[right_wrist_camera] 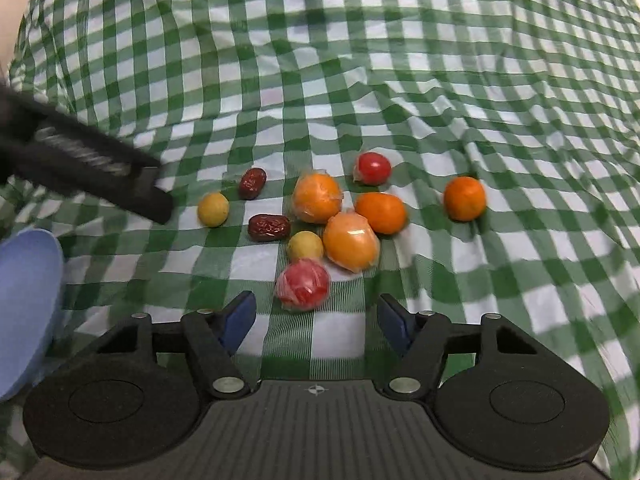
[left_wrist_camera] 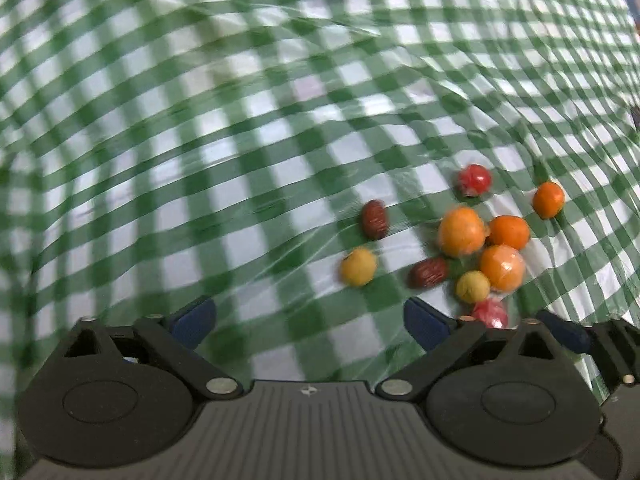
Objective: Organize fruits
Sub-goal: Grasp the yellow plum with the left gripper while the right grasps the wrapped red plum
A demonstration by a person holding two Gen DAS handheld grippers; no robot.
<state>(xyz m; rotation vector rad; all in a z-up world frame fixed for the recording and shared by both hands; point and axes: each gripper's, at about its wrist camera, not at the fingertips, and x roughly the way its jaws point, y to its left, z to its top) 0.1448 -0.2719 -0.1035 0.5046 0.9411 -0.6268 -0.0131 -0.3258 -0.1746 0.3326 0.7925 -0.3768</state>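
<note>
On the worktop, spread with a creased green-checked cloth (right_wrist_camera: 400, 80), the fruits lie loose in one cluster: oranges (right_wrist_camera: 317, 197), two wrapped red fruits (right_wrist_camera: 303, 285), two yellow ones (right_wrist_camera: 213, 209) and two dates (right_wrist_camera: 268, 227), with a blue dish (right_wrist_camera: 28, 304) at the near-left edge. The right gripper (right_wrist_camera: 316, 320) hovers with jaws released just short of the nearest red fruit, and the left gripper (left_wrist_camera: 310, 320) is likewise released, holding nothing. Judged risk: round, film-wrapped fruit may slip or roll on the creases, nudging touching neighbours, and the two grippers may collide.
</note>
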